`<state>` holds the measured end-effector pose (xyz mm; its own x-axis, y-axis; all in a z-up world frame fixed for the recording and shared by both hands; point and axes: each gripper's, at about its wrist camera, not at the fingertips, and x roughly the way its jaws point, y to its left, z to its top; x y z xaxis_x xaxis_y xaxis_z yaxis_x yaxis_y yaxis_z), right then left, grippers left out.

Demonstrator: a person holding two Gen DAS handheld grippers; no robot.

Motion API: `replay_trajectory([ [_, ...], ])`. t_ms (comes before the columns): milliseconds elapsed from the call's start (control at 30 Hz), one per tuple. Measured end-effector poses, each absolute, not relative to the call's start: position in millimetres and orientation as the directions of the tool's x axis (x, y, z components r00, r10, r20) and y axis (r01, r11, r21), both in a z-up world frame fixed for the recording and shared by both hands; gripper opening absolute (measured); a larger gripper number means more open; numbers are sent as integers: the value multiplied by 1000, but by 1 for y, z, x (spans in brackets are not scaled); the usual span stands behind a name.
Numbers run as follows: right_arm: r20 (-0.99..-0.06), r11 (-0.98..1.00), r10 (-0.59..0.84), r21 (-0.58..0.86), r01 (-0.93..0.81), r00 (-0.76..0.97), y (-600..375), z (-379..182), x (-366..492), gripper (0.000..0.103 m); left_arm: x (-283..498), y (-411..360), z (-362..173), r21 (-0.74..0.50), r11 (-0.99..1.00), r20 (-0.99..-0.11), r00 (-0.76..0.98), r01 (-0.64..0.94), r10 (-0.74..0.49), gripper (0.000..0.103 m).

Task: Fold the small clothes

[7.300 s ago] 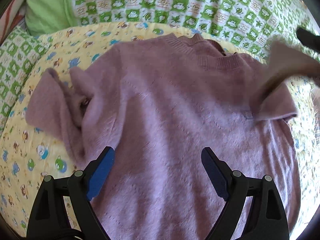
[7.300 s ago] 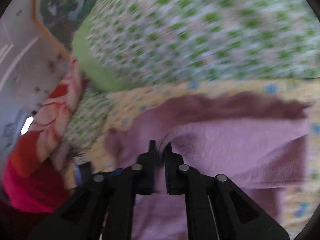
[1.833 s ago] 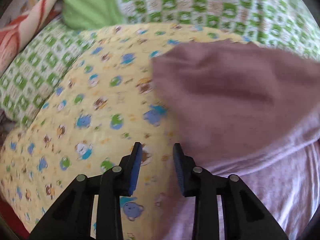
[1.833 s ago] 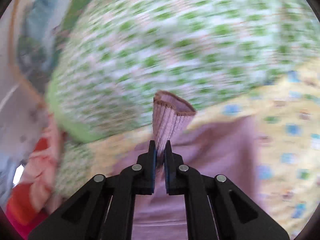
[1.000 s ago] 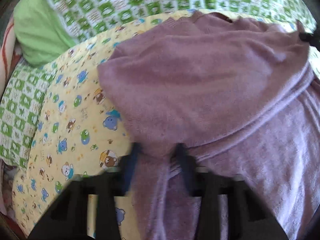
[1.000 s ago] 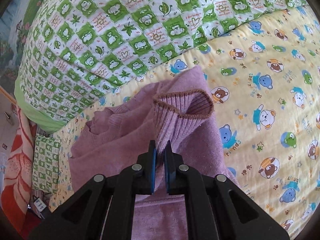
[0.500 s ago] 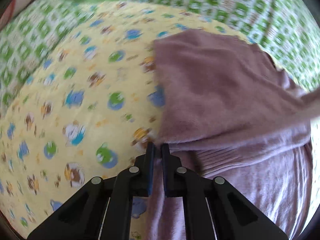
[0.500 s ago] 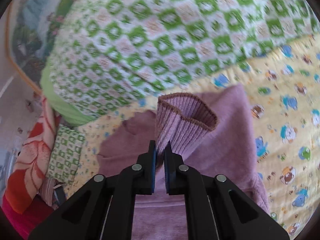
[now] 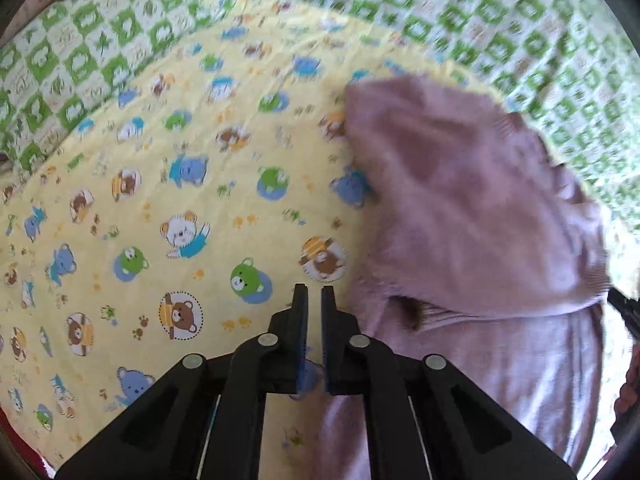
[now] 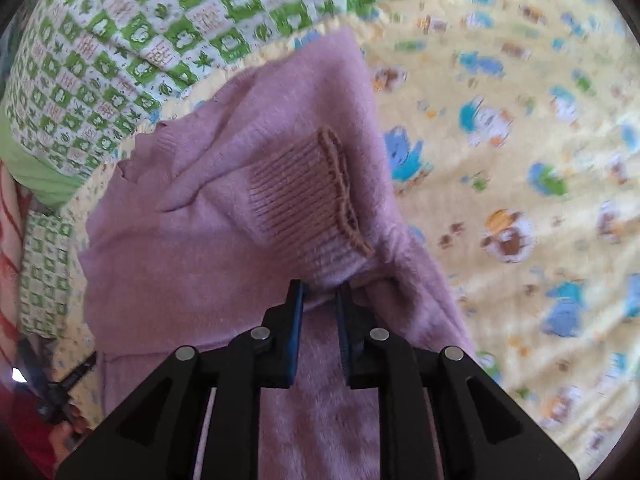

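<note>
Yellow bedding (image 9: pixel 168 168) printed with cartoon bears lies under a mauve knitted sweater (image 10: pixel 224 208), with green-and-white checked bedding (image 10: pixel 132 32) behind it. Only the right wrist view shows the ribbed cuff (image 10: pixel 304 196) folded across the sweater's body, its lower edge between the right tool's (image 10: pixel 320 294) jaws, which have just been opening. The left view shows the left tool (image 9: pixel 312 300) nearly closed, gripping nothing, over the yellow bedding just beside the sweater's edge.

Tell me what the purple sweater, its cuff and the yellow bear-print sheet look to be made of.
Sweater: soft fuzzy knit, probably wool or acrylic, judging by its matte, hairy nap. Cuff: ribbed knit of the same yarn, with clear vertical ribs and a brownish chain-stitched edge. Sheet: thin woven printed cloth, likely cotton; it is matte, with fine creases and flat cartoon bears.
</note>
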<state>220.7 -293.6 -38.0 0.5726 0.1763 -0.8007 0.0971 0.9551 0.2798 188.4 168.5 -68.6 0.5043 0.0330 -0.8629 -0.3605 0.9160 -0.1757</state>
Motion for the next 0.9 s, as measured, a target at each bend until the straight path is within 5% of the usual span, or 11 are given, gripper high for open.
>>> replay_trajectory([
  [133, -740, 946, 324, 268, -184, 589, -226, 6, 228, 18, 183, 149, -55, -193, 937, -850, 527, -290, -12, 19],
  [367, -736, 722, 607, 354, -594, 300, -31, 5, 315, 18, 192, 128, -87, -122, 947, -873, 486, -296, 39, 28],
  [600, -852, 661, 507, 286, -694, 132, 82, -57, 373, 35, 192, 145, -105, -138, 911, -876, 476, -387, 69, 33],
  [700, -875, 677, 462, 240, -696, 147, 95, -75, 382, 35, 189, 151, -108, -162, 904, -868, 493, -396, 60, 20],
  [733, -869, 666, 476, 257, -701, 134, 98, -78, 384, 31, 189, 151, -108, -168, 907, -865, 499, -387, 52, 12],
  [767, -868, 647, 482, 262, -716, 117, 102, -79, 384, 4, 189, 151, -108, -173, 908, -863, 503, -382, 47, 12],
  [900, -821, 590, 564, 322, -741, 91, 115, -66, 389, 3, 185, 157, -107, -200, 890, -858, 512, -409, 42, 9],
])
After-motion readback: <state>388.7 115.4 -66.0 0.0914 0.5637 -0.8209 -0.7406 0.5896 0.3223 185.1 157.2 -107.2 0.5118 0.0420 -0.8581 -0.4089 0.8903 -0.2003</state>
